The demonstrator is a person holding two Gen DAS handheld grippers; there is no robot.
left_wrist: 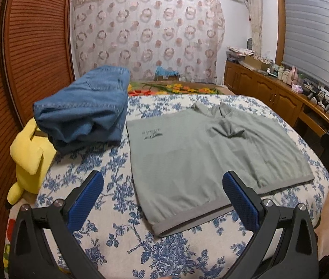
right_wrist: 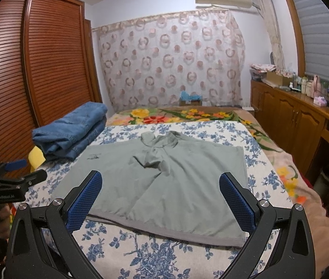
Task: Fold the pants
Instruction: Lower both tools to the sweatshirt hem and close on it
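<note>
A pair of blue jeans lies folded into a thick bundle at the far left of the bed. A grey polo shirt is laid flat in the middle, with its sleeves turned in and its collar away from me. My left gripper hovers open over the shirt's near left hem, holding nothing. My right gripper is open and empty above the shirt's near hem. In the right wrist view the left gripper shows at the left edge, held by a hand.
The bed has a blue-flowered sheet over a bright floral blanket. A yellow plush toy sits at the bed's left edge beside a slatted wooden wardrobe. A wooden cabinet with bottles runs along the right.
</note>
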